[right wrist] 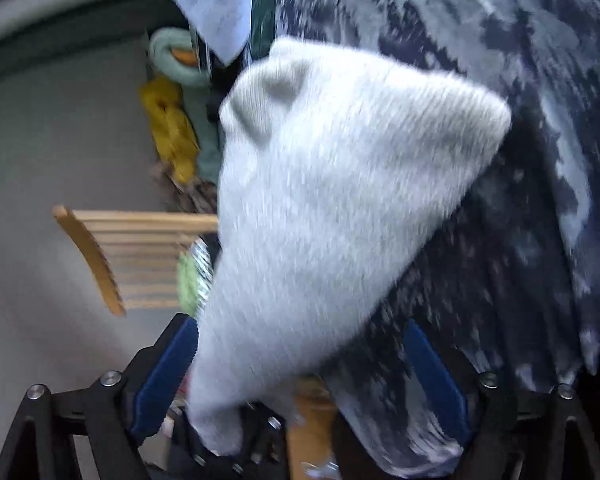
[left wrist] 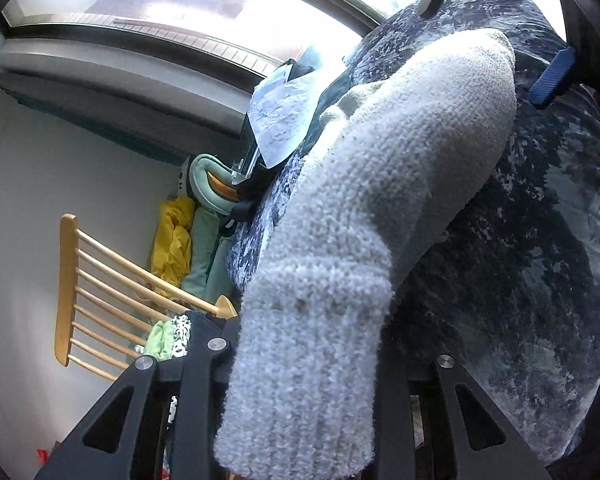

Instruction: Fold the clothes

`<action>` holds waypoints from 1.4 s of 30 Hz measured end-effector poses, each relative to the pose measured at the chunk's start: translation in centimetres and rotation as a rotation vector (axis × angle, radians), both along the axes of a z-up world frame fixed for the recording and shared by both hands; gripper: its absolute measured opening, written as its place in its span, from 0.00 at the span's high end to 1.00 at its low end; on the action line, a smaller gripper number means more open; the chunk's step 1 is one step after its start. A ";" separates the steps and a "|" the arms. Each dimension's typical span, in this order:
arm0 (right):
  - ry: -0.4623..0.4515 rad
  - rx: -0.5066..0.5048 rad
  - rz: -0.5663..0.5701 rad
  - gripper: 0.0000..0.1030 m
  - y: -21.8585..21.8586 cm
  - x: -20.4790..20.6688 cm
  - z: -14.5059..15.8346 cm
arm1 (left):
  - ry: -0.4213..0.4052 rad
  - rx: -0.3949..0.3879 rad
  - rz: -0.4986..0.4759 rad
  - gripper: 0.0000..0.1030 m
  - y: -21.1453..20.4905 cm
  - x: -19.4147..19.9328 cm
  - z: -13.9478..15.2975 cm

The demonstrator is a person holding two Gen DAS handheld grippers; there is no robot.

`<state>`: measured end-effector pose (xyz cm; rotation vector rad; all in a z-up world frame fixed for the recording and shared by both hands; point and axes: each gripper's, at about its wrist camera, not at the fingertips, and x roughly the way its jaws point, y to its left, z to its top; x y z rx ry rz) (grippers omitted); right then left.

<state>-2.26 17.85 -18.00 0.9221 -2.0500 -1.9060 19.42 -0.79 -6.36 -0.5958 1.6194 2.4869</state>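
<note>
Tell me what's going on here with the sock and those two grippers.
A person is sorting laundry with a handheld gripper in each hand. The left gripper is closed on the cuff end of a grey knit sock, held up in front of a dark blue mottled fabric. The right gripper is open, its blue fingers spread either side of the sock without pinching it.

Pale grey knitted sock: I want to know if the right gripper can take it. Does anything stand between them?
Nothing visible does. The pale grey knitted sock hangs between the right gripper's open blue pads, with its cuff end held in the left gripper.
</note>
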 end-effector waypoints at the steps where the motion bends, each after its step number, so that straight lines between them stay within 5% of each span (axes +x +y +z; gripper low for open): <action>1: -0.001 0.007 -0.006 0.14 0.1 -0.2 0.0 | -0.001 0.002 0.000 0.70 0.0 0.0 0.0; 19: -0.112 -0.059 0.007 0.08 0.3 -6.4 -1.4 | -0.011 -0.018 -0.024 0.70 0.7 0.7 0.4; 24: -0.141 -0.032 -0.009 0.38 0.3 -6.2 -1.5 | -0.020 -0.041 -0.050 0.70 0.3 1.1 -0.1; 27: -0.122 -0.019 -0.016 0.47 0.3 -5.4 -1.6 | -0.028 -0.070 -0.078 0.71 0.1 1.6 -0.6; 42: -0.156 0.184 0.069 0.54 -1.4 -0.2 2.5 | -0.081 -0.106 -0.166 0.74 -0.9 8.6 0.2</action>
